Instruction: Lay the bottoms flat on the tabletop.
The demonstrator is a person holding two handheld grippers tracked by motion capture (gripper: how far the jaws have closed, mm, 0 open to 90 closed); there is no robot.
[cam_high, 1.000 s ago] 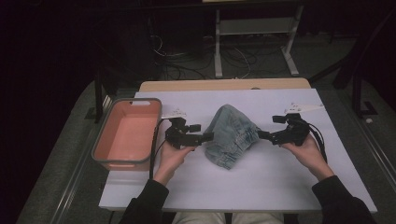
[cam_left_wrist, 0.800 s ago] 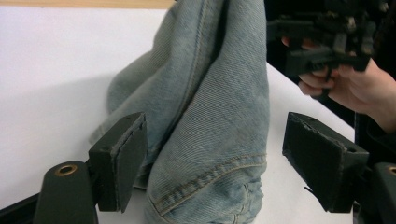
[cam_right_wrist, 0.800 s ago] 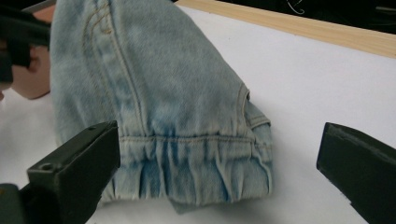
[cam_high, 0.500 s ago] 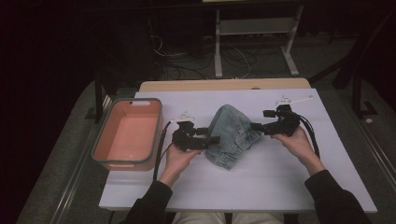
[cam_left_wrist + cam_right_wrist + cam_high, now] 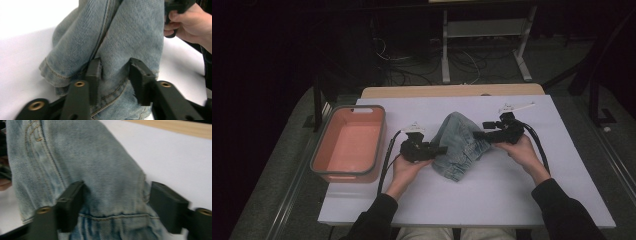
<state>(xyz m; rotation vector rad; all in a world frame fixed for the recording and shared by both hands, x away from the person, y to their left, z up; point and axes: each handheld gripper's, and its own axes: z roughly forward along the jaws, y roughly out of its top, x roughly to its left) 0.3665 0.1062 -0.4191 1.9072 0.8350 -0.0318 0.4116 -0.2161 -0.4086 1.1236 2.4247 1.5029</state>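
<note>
jeans [image 5: 459,145] are bunched up in a heap mid-table on the white cover [image 5: 492,200], just right of the pink tub [image 5: 348,145]. you've got your left gripper [image 5: 439,150] on the heap's left edge, and its jaws have just been closing in; in the left gripper view both pads dig into a fold of denim, so that one's grabbing cloth. your right gripper [image 5: 478,135] is at the upper right edge, jaws also just been closing, denim sitting between them, but one pad looks clear of the fabric, so no real pinch.
</note>
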